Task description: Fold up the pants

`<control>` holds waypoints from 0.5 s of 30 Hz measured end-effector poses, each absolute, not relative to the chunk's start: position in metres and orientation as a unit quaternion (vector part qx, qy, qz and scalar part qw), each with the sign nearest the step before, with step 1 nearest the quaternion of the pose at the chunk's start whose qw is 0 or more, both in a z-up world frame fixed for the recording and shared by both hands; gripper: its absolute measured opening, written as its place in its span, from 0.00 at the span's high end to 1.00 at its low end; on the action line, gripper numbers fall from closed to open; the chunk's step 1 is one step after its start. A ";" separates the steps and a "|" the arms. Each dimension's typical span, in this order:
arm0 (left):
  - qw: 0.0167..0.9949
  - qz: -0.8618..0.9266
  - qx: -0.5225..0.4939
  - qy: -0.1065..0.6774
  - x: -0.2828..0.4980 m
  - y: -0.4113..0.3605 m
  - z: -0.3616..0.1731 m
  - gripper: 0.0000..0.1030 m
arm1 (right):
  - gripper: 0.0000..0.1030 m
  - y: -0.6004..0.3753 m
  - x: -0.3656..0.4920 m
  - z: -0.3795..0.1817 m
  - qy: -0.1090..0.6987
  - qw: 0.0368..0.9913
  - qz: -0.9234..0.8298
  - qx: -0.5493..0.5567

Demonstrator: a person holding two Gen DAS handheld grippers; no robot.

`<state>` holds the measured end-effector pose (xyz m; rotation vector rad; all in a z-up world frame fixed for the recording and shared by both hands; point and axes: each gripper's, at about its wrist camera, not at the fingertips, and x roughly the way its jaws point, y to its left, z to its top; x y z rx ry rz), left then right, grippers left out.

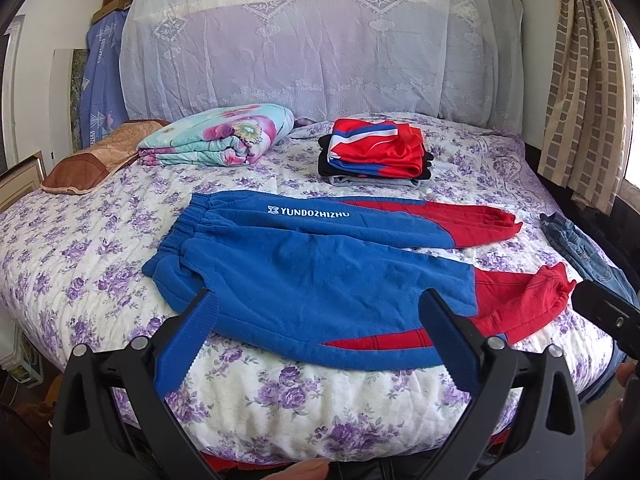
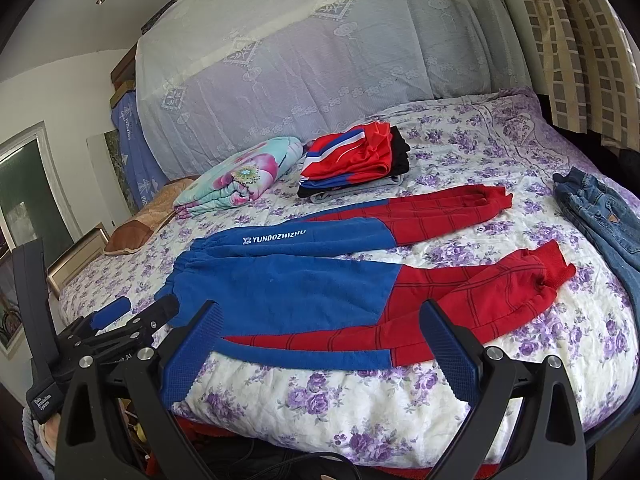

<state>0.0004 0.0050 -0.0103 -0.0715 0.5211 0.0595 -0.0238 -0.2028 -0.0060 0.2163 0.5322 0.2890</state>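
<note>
Blue and red pants point(image 1: 304, 264) lie spread flat on the bed, waistband to the left and red leg ends to the right; they also show in the right wrist view point(image 2: 304, 280). White lettering runs along the far leg. My left gripper point(image 1: 318, 304) is open and empty, hovering over the near edge of the pants by the waist end. My right gripper point(image 2: 320, 312) is open and empty, over the near leg. The left gripper also shows at the lower left of the right wrist view point(image 2: 132, 312).
The bed point(image 1: 280, 408) has a purple floral cover. A stack of folded clothes point(image 1: 372, 154) and a folded floral blanket point(image 1: 216, 136) lie behind the pants. A brown pillow point(image 1: 92, 160) is at the left, blue jeans point(image 2: 600, 216) at the right edge. A lace-covered headboard point(image 1: 320, 40) stands behind.
</note>
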 end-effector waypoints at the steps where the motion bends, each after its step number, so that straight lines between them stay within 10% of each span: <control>1: 0.966 0.032 -0.033 0.255 0.000 0.004 -0.009 0.05 | 0.04 -0.203 -0.024 -0.006 0.261 0.949 0.142 0.106; 15: 0.967 0.038 -0.024 0.249 -0.002 0.002 -0.006 0.05 | 0.04 -0.200 -0.024 -0.006 0.262 0.949 0.143 0.105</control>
